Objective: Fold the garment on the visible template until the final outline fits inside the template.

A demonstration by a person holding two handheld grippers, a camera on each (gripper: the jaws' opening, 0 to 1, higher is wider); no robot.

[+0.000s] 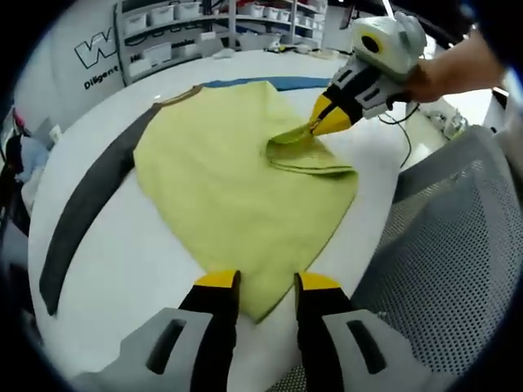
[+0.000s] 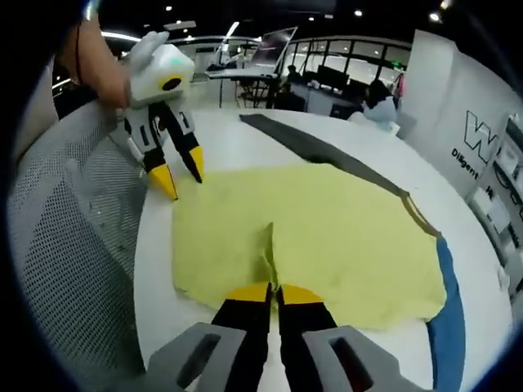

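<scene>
A pale yellow cloth garment (image 1: 237,196) lies spread on a white round surface (image 1: 122,269), over a template marked by a dark grey strip (image 1: 86,204) along one edge and a blue strip (image 1: 270,82) along another. In the left gripper view the garment runs long from its collar end, far from the camera near the blue strip, to a narrowing corner close to the left hand-held gripper (image 1: 267,283). That gripper hovers at this near corner with its black, yellow-tipped jaws apart and nothing between them.

The right hand-held gripper (image 1: 320,124), held by a person's hand (image 1: 458,69), has its jaws closed on a pinched ridge of the yellow fabric at the garment's side edge; a flap (image 1: 315,155) there is already turned over onto the body. In the right gripper view its own jaws meet on that raised fold (image 2: 270,253), while the left gripper (image 2: 181,175) stands open at the far edge, tips just beside the cloth.

The fold looks early: one side is partly doubled, but most of the cloth remains a single open layer, and it appears to overlap the blue strip, so more folds seem needed before the outline sits inside the template. A grey mesh chair back (image 1: 458,261) stands beside the surface.
</scene>
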